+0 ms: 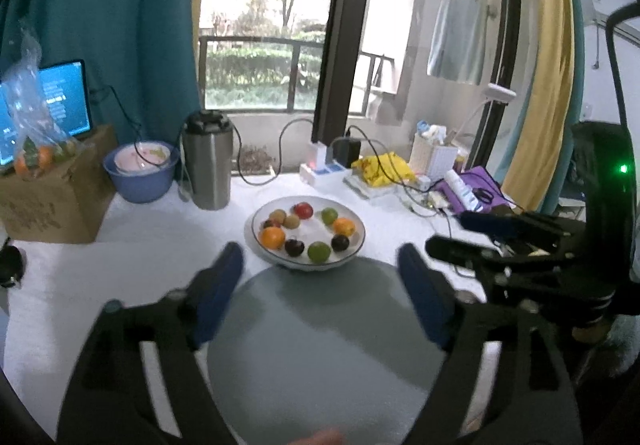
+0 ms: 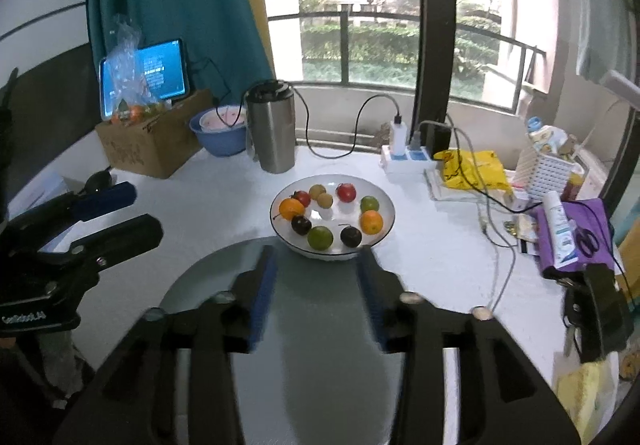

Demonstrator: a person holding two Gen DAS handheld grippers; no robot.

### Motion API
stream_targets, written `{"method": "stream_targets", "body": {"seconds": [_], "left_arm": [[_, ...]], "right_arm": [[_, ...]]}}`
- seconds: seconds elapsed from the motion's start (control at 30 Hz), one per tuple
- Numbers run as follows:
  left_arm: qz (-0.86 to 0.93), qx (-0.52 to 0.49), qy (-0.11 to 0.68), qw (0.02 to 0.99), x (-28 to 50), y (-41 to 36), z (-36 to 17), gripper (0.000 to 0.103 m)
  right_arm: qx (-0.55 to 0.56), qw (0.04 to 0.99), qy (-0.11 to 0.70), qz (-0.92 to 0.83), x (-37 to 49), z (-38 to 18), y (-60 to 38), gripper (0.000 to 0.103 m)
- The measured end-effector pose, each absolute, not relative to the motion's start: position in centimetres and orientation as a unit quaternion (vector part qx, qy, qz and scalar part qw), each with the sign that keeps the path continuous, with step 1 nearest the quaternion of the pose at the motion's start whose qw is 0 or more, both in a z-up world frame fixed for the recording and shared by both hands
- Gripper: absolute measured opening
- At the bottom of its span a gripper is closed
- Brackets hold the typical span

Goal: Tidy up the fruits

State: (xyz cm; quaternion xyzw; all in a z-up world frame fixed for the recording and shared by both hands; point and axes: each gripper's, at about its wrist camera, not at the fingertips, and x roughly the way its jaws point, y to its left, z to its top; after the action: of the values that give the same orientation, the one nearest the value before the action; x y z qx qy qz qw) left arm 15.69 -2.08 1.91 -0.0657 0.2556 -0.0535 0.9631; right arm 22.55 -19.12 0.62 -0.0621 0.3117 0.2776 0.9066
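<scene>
Fruits (image 1: pixel 308 231) are arranged in a ring in a white bowl (image 1: pixel 256 241) on the desk (image 1: pixel 168 221). Left hand-held gripper (image 1: pixel 320 265) and right hand-held gripper (image 2: pixel 316 265) are held just short of the bowl, jaws spread apart, nothing gripped.

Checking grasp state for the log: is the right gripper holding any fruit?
No: the right gripper stands open with nothing between its blue pads, and every fruit lies in the white bowl beyond it.
</scene>
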Motion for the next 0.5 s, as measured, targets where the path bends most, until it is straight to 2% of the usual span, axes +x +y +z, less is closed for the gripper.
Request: {"method": "stream_targets", "body": {"seconds": [0.07,0.5], "left_arm": [[-0.050,-0.066,0.246,0.966,14.9,-2.2,2.5,0.091],[-0.018,-0.049,0.172,0.984,11.2,-3.4,5.8,0.092]], "right_arm": [[-0.056,0.909,0.305,0.278,21.9,1.1,-19.4,0.082],[-0.044,0.939,0.221,0.260,17.1,5.5,-22.2,0.081]]}}
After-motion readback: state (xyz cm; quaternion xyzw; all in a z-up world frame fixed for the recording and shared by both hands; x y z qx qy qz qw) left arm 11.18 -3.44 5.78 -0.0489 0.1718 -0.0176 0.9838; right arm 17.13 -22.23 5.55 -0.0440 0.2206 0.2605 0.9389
